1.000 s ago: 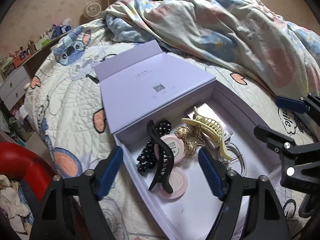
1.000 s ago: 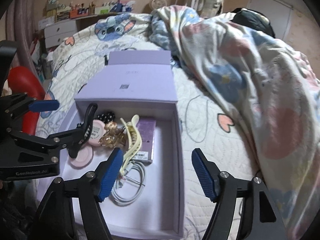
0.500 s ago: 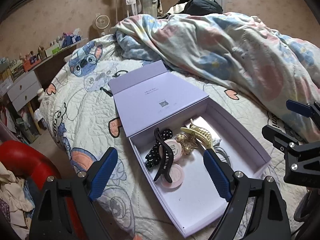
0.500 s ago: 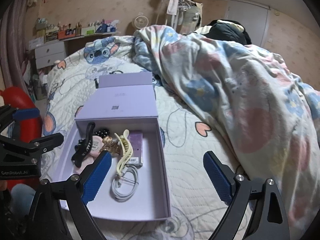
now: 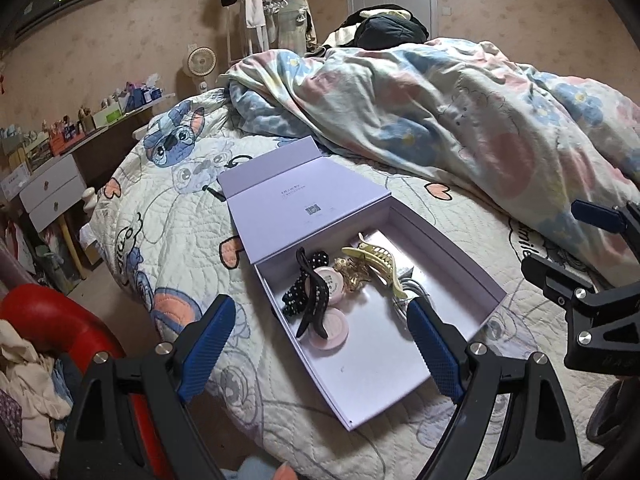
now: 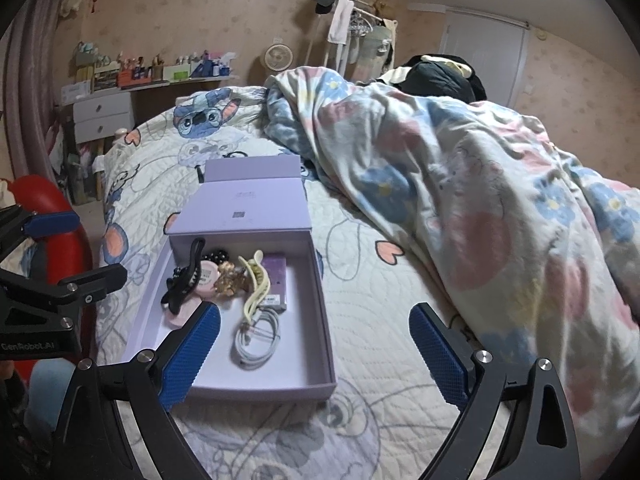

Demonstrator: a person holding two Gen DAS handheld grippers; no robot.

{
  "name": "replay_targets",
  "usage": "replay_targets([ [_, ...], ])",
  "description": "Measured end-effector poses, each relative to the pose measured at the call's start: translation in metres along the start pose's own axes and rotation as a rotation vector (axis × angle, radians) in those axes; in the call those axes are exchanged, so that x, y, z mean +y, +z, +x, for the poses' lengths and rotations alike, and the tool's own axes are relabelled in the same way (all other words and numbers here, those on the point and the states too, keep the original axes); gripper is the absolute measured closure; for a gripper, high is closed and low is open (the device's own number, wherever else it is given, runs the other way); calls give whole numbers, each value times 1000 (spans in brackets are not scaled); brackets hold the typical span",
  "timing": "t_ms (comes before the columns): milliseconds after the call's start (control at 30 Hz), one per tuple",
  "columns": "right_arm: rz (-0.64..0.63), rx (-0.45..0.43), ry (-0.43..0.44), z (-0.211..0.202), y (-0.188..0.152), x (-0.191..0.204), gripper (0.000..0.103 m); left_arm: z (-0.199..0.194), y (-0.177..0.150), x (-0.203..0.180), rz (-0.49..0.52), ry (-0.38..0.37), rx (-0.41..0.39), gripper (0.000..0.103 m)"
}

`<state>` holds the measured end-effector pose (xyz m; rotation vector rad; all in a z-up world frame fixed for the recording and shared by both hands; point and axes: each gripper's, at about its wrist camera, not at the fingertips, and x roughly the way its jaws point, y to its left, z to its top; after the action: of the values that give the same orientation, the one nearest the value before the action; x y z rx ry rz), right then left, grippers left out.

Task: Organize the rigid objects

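Lilac box [image 5: 448,256] lying open on the quilted bed [image 5: 176,240], lid [image 5: 304,204] folded back flat at the far end. All places below taken from this box.

Inside, toward the lid end: black claw clip [image 5: 314,300] lying across two pink round compacts [image 5: 330,328], with a black polka-dot scrunchie [image 5: 294,300] just beside it at the left wall. Next along, a gold ornate clip [image 5: 352,274], touching a pale yellow claw clip [image 5: 380,262] set at a slant. Behind the yellow clip, a small purple carton [image 6: 276,280] lying flat against the right wall. Nearer the open end, a coiled white cable [image 6: 256,340], touching the tip of the yellow clip. Bare floor of the box across the near end.

Left tool [image 5: 320,344] held above the near-left corner of the box, blue pads spread wide, gripping nothing. Right tool [image 6: 314,356] held above the near-right corner, pads likewise spread wide, gripping nothing; left pad over the box interior, right pad over the quilt outside the box.

Beyond the far-right side of the box, a rumpled floral duvet [image 6: 480,184] heaped on the bed. Past the lid end, a small fan [image 6: 278,56] and a clothes rack [image 6: 360,32] at the wall. Left of the box, off the bed, a white drawer unit [image 6: 104,116] under a cluttered shelf [image 6: 160,72].
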<state>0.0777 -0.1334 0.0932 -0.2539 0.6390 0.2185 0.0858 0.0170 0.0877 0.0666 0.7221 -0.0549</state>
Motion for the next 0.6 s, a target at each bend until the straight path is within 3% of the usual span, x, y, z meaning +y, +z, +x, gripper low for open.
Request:
replay_targets([
  [133, -9, 4, -21, -5, -10, 1, 6, -9, -8, -3, -1, 16, -10, 15],
  [233, 7, 26, 9, -4, -19, 2, 6, -13, -16, -6, 2, 24, -5, 15],
  [600, 35, 79, 25, -2, -44, 4, 6, -10, -44, -13, -20, 14, 57, 15],
])
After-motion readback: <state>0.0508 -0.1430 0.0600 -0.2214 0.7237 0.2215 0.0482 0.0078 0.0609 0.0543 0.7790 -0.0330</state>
